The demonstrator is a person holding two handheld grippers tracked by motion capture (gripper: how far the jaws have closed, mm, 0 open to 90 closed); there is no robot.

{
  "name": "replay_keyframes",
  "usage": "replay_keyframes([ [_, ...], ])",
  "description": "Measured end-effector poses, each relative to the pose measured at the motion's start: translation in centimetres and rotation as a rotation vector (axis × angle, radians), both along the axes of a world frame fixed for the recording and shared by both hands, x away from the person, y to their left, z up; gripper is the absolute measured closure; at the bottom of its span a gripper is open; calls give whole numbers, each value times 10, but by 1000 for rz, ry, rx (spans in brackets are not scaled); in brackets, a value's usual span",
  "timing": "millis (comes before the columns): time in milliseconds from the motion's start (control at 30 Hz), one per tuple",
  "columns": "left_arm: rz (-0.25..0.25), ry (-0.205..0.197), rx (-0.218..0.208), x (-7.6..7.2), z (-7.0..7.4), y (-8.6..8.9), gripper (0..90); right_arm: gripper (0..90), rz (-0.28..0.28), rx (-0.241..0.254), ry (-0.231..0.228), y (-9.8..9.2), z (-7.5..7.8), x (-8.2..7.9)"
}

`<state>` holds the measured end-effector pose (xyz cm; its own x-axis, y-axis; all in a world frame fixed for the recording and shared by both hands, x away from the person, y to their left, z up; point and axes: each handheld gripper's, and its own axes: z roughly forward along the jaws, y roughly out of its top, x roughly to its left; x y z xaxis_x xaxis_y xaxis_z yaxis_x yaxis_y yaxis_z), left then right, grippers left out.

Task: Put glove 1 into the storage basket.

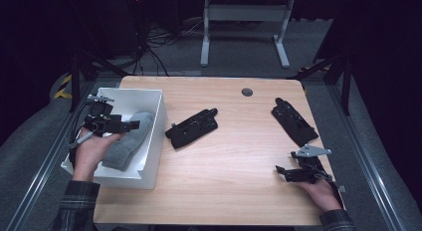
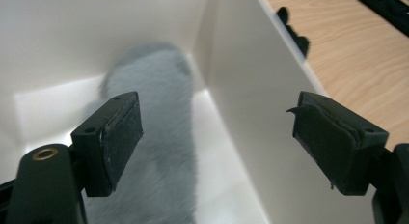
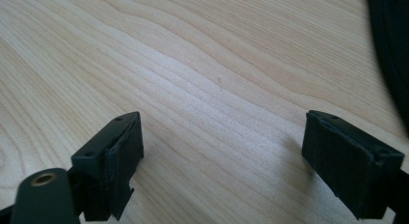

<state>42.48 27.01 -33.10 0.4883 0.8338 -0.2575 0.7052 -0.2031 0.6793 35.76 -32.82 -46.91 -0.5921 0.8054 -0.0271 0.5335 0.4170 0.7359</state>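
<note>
A white bin [image 1: 158, 136] stands on the left part of the wooden table [image 1: 239, 161]. In it lies a grey fuzzy sock [image 1: 130, 141], which reaches from the bin floor up its far wall [image 2: 159, 113]. My left gripper [image 1: 135, 125] hovers over the bin, open; the sock lies below its jaws [image 2: 217, 137], untouched, and the bin's right wall [image 2: 251, 89] runs between them. My right gripper [image 1: 281, 172] is low over the table's front right, open [image 3: 222, 161] over bare wood. Two black gloves lie on the table, one in the middle [image 1: 193, 127] and one at the right [image 1: 293, 121].
A dark round grommet [image 1: 247, 92] is set in the table near its far edge. Beyond the table stand a white desk frame [image 1: 244, 37] and loose cables on the floor. The edge of the right black glove [image 3: 393, 40] shows in the right gripper view.
</note>
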Motion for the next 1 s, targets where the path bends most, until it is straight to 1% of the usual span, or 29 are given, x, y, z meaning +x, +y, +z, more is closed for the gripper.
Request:
replay_keyframes([
  [133,-58,-41,-17,-4,11,-17,183,147,0,0,0,0,0,0],
  [200,-86,-56,-17,-7,16,-27,181,147,0,0,0,0,0,0],
  [333,-143,-72,-22,-10,23,-47,157,148,0,0,0,0,0,0],
  [367,-168,-78,-25,-11,24,-53,156,148,0,0,0,0,0,0],
  [433,-200,-83,-30,-13,26,-64,152,148,0,0,0,0,0,0],
  [467,-214,-84,-32,-14,26,-71,150,148,0,0,0,0,0,0],
  [500,-214,-84,-32,-14,26,-71,148,148,0,0,0,0,0,0],
  [533,-226,-87,-27,-15,26,-76,148,148,0,0,0,0,0,0],
  [633,-267,-90,-29,-18,23,-99,149,148,0,0,0,0,0,0],
  [667,-279,-93,-24,-18,23,-103,149,148,0,0,0,0,0,0],
  [700,-279,-93,-24,-18,23,-103,148,148,0,0,0,0,0,0],
  [733,-305,-93,-20,-20,20,-116,149,148,0,0,0,0,0,0],
  [767,-305,-93,-20,-20,20,-116,149,148,0,0,0,0,0,0],
  [867,-344,-98,-21,-22,15,-135,149,148,0,0,0,0,0,0],
  [900,-344,-98,-21,-22,15,-135,149,148,0,0,0,0,0,0],
  [933,-359,-95,-13,-23,12,-142,149,148,0,0,0,0,0,0],
  [1000,-372,-93,-4,-24,8,-150,149,148,0,0,0,0,0,0],
])
